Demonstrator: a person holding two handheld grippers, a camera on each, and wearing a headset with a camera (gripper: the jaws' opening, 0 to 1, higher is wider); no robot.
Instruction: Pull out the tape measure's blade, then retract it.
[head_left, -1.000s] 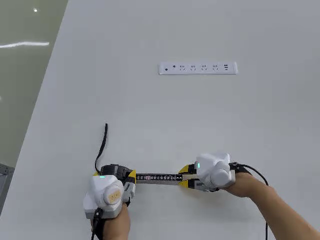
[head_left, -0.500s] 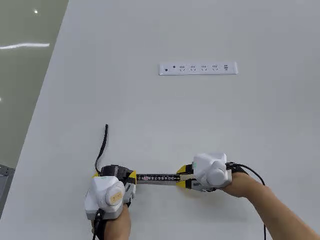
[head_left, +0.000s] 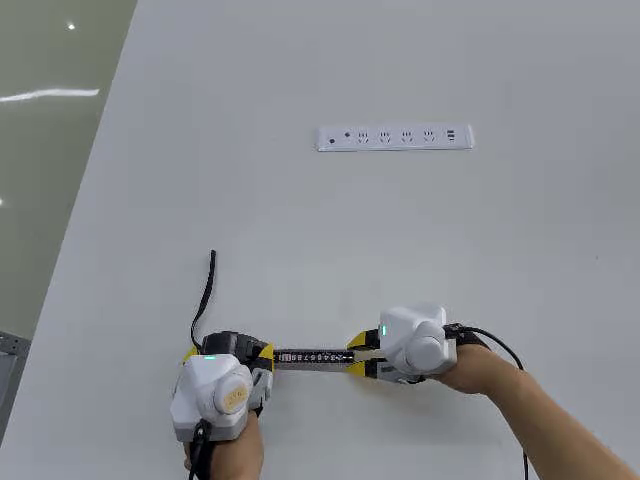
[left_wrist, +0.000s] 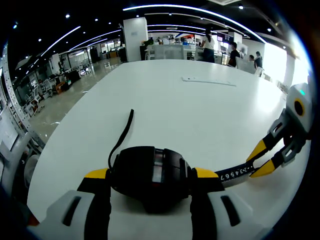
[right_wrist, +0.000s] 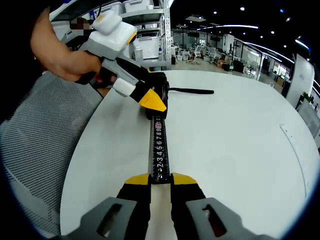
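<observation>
Black tape measure case (left_wrist: 150, 170) clamped by left hand-held gripper (head_left: 228, 352); right hand-held gripper (right_wrist: 160, 179) pinches its blade (right_wrist: 158, 140)

**Blade shortens as right tongs close in**

The right tongs (head_left: 352, 356), clamped on the blade (head_left: 313, 356), have slid leftward over the desk (head_left: 400, 250) toward the tape measure case (head_left: 232, 345). The stretch of blade showing between case and tongs is shorter than a second ago, and shorter again than half a second ago. The person's right hand (head_left: 470, 368) has followed the same way, now nearer the case.
</observation>
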